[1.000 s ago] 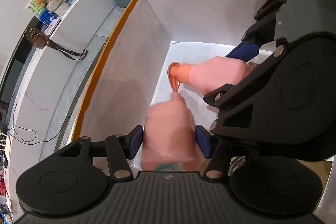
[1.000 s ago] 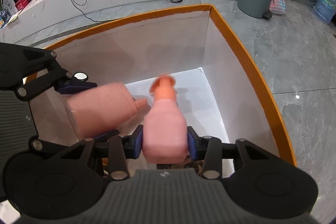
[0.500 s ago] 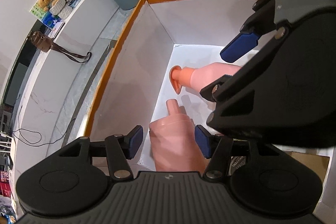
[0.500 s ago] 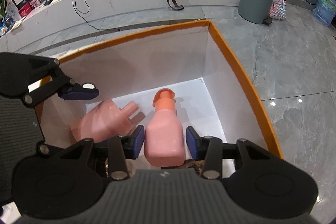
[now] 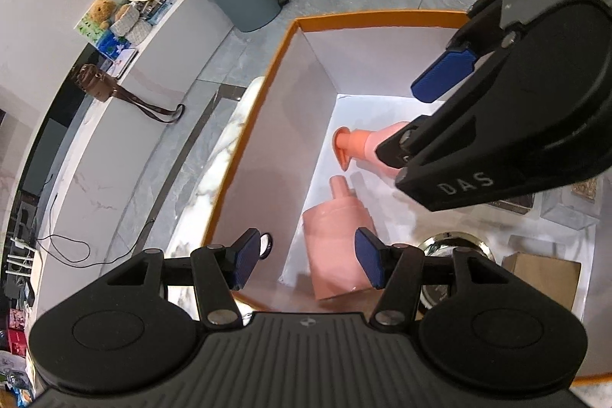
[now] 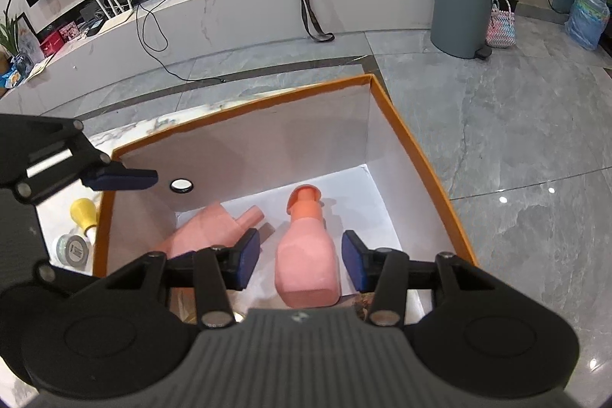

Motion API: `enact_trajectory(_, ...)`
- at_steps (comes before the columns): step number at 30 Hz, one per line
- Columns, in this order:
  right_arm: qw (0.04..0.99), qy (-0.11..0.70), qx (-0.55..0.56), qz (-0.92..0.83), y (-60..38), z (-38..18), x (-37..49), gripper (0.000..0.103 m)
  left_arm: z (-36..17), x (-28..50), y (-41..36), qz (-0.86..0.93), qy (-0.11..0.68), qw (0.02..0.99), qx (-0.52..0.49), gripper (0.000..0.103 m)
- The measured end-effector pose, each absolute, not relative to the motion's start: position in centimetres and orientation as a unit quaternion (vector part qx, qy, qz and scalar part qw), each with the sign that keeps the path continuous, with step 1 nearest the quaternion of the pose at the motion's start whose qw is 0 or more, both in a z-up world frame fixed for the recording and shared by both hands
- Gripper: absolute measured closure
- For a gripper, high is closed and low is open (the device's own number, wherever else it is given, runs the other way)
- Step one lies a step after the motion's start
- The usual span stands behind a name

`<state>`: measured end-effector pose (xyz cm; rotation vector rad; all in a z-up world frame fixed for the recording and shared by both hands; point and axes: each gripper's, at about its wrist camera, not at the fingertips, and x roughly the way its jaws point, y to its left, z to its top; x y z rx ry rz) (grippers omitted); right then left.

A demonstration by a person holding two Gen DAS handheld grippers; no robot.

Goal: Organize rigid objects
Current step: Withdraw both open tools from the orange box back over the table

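I see 2 pink bottles (image 6: 308, 255) (image 5: 338, 236) lying on the orange-rimmed box (image 6: 417, 155) floor, frame centre. My left gripper (image 5: 306, 260) and right gripper (image 6: 300, 260) both gape wide, holding nothing.

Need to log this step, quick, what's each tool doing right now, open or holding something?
Left tool: open, holding nothing; a pink bottle lies below it in the orange-rimmed box.
Right tool: open, holding nothing; the pump bottle lies below it.
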<state>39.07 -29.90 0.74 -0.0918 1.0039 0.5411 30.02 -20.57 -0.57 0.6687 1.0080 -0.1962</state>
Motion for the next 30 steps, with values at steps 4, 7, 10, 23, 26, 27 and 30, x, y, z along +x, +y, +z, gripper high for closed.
enact_trajectory(4,0.843,0.471,-0.048,0.257,-29.6,1.2,38.5,0.055,0.4,29.5,-20.2,-0.091,0.466,0.824,0.309,0.036)
enact_trajectory(7,0.845,0.466,-0.048,0.258,-29.6,1.7,38.0,0.055,1.1,29.0,-19.8,-0.087,0.460,0.829,0.304,0.036)
enact_trajectory(10,0.846,0.462,-0.051,0.261,-29.5,2.1,37.4,0.055,1.5,28.3,-19.4,-0.086,0.457,0.835,0.295,0.036)
enact_trajectory(23,0.850,0.432,-0.068,0.293,-27.8,3.9,34.4,0.055,5.3,23.8,-16.0,-0.068,0.419,0.869,0.255,0.035)
enact_trajectory(26,0.851,0.423,-0.075,0.303,-27.1,4.5,33.3,0.055,5.6,22.9,-14.9,-0.059,0.416,0.875,0.240,0.035)
enact_trajectory(27,0.850,0.421,-0.079,0.306,-26.9,4.6,32.9,0.055,5.6,22.4,-14.4,-0.057,0.416,0.876,0.236,0.035)
enact_trajectory(30,0.849,0.413,-0.088,0.318,-26.3,5.2,31.7,0.055,5.4,21.4,-13.3,-0.051,0.420,0.876,0.232,0.035)
